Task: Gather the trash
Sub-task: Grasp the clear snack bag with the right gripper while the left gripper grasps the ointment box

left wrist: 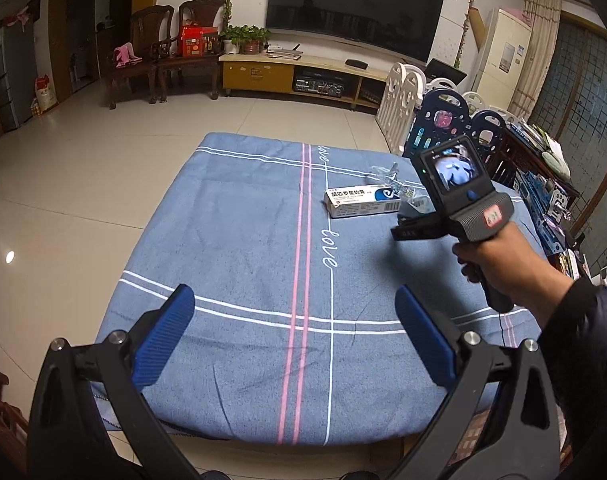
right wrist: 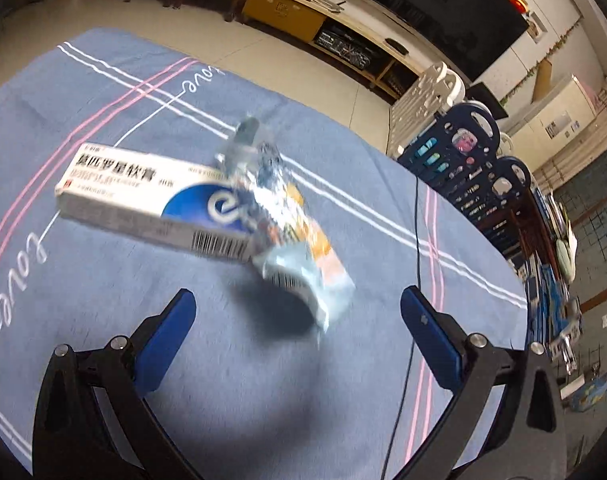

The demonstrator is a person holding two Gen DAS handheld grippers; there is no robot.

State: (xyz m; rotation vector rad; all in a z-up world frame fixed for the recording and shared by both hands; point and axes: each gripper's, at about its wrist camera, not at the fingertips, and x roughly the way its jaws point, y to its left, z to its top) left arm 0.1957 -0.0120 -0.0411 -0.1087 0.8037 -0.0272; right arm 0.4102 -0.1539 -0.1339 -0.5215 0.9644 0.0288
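A white and blue medicine box (left wrist: 361,202) lies on the blue cloth-covered table (left wrist: 231,240), with a crumpled clear plastic wrapper (left wrist: 399,190) touching its right end. My left gripper (left wrist: 295,336) is open and empty over the table's near part. My right gripper (right wrist: 299,340) is open and empty, just short of the wrapper (right wrist: 295,236) and the box (right wrist: 143,196). In the left wrist view the right gripper's body (left wrist: 455,196) shows held in a hand, beside the trash; its fingertips are mostly hidden there.
A black cable (right wrist: 417,240) runs across the table's right side. Blue and white playpen panels (left wrist: 423,116) and a cluttered dark shelf (left wrist: 543,184) stand to the right. A TV stand (left wrist: 303,76) and wooden chairs (left wrist: 163,48) stand at the far wall.
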